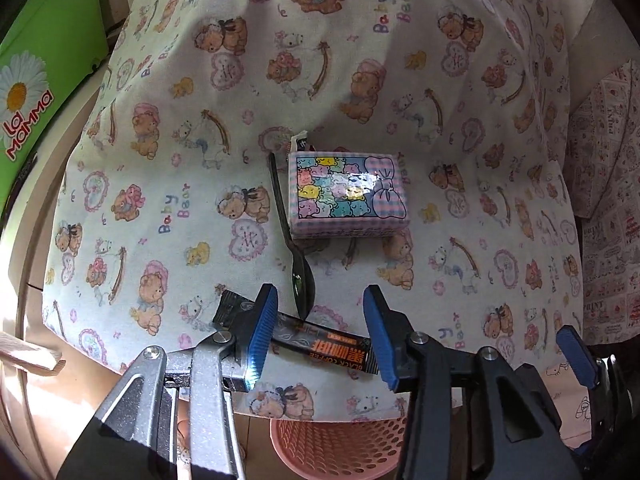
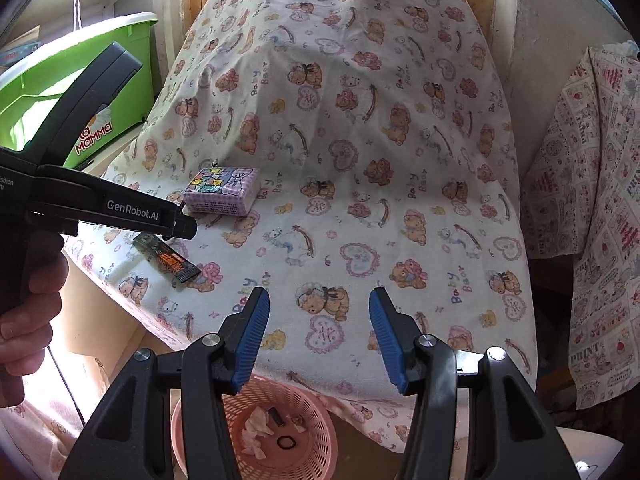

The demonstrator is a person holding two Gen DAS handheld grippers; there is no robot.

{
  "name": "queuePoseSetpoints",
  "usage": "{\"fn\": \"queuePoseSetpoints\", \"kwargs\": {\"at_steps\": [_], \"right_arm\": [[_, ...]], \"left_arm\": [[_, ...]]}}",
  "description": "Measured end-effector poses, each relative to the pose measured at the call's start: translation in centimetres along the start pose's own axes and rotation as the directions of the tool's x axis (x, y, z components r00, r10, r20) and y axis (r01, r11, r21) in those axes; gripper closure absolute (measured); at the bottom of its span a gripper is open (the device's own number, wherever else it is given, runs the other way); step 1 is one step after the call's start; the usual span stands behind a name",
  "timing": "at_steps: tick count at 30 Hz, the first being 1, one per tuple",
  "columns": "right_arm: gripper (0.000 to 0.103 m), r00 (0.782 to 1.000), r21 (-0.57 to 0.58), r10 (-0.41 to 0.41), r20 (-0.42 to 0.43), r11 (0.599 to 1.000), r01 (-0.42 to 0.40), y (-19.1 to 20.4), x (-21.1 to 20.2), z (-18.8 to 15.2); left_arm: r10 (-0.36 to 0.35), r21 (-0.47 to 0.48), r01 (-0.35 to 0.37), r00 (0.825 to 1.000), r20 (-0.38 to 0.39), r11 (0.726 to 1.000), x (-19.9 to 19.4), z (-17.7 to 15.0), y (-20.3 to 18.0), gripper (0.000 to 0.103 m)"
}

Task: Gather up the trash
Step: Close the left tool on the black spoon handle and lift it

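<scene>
A black coffee sachet point(image 1: 320, 346) lies near the front edge of the bear-print tablecloth point(image 1: 180, 120). My left gripper point(image 1: 322, 340) is open, its fingers on either side of the sachet, just above it. The sachet also shows in the right wrist view point(image 2: 168, 260), under the left gripper's body point(image 2: 100, 208). A black plastic spoon point(image 1: 292, 248) lies beside a pastel tissue pack point(image 1: 346, 194). My right gripper point(image 2: 320, 344) is open and empty above the cloth's front edge. A pink trash basket point(image 2: 320, 420) on the floor below holds crumpled tissue and small scraps.
A green "La Mamma" tub point(image 2: 68, 92) stands at the left. A second printed cloth point(image 2: 592, 208) hangs at the right. The basket also shows in the left wrist view point(image 1: 336, 448). A torn wrapper bit point(image 1: 299, 142) pokes out behind the tissue pack.
</scene>
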State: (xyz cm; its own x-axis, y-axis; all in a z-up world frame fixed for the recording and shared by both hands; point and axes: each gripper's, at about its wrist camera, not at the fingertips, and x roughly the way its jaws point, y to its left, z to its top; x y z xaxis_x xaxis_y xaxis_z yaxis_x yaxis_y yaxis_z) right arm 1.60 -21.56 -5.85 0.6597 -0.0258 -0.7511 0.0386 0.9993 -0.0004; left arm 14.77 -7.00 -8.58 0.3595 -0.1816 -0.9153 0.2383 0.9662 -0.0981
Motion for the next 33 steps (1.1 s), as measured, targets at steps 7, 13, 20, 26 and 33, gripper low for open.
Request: {"fn": "queuePoseSetpoints", "kwargs": {"at_steps": [7,13,20,26,33], "right_arm": [[0.048,1.000,-0.008,-0.011,0.008,1.000,0.011,-0.1,-0.2,0.1],[0.048,1.000,0.009,-0.009,0.002,1.000,0.009,-0.5,-0.2,0.2],[0.048,1.000,0.022,-0.014,0.005,1.000,0.013,-0.9,-0.3,0.5],[0.048,1.000,0.040,-0.002,-0.011,0.999,0.003,-1.2,0.0,0.5],[0.048,1.000,-0.018,-0.018,0.017,1.000,0.018,0.1,-0.2,0.3]], "left_arm": [[0.004,-0.025,-0.005,1.000,-0.013,1.000,1.6,0.6,0.5,0.081],[0.018,0.003,-0.018,1.000,-0.021,1.000,2.0,1.0,-0.2,0.095],[0.054,0.057,-0.058,0.997,0.063,0.997,-0.2,0.5,-2.7,0.098],[0.009,0.047,-0.015,0.993,0.121,0.999,-3.2,-0.1,-2.6,0.098],[-0.045,-0.003,0.046,0.985,0.166,0.999,-6.8,-1.5,0.3,0.098]]}}
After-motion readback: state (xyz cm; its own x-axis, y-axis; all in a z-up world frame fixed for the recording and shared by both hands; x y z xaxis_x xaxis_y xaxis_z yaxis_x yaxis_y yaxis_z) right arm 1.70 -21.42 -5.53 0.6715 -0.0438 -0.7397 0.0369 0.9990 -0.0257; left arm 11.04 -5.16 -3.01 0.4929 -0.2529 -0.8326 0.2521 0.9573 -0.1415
